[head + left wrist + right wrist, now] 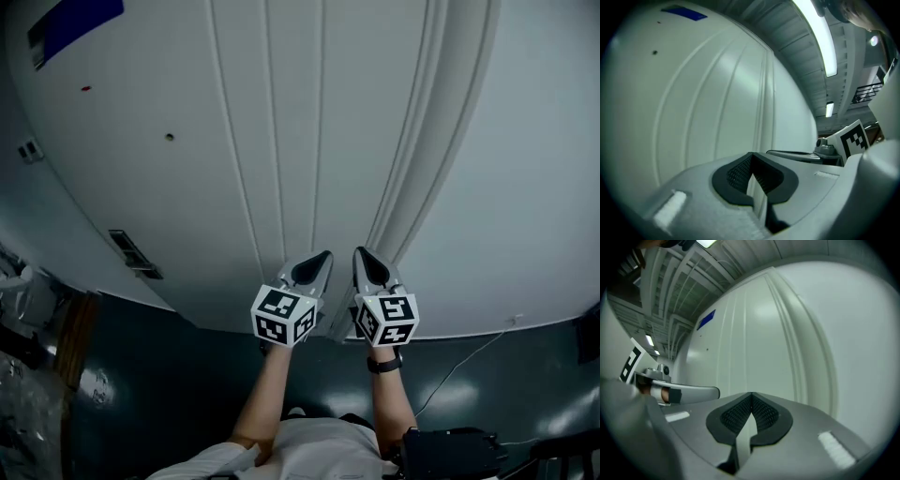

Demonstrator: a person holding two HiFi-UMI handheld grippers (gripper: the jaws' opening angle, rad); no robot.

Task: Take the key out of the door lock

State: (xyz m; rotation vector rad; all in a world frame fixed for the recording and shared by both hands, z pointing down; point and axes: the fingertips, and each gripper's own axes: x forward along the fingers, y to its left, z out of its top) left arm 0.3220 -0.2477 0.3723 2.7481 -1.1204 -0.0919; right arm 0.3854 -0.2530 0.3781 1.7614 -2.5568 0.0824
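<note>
Clenched tip to tip on nothing: black ribbed fingers (736, 173) of the grey plastic left gripper (319, 264). Same on the grey plastic right gripper (367, 264): black ribbed fingers (764, 416) pressed shut, only a pale sliver of door behind the notch lower down. No key in either grasp.

Carried level and side by side, near one another, noses towards the tall white panelled door (281, 141). Probably a travelling posture, shut and empty for the approach, not yet set for a pinch.

Outward: black-and-white marker cubes behind the fingers, bare forearms, black wristwatch (384, 362) on the right wrist. Dark teal floor (187, 394) below the door's foot.

Key: not found in any view. Door lock likewise unplaced. Possibly the dark rectangular fitting (133, 253) low at the left of the white surface in the head view, well apart from both grippers, too small and dim to confirm. Blue rectangular sign (80, 23) up top, cut by the frame. Both gripper views filled with bare door panel and ceiling lights; no handle, no keyhole. Black boxy object (450, 455) at bottom right, cut off, unidentified.
</note>
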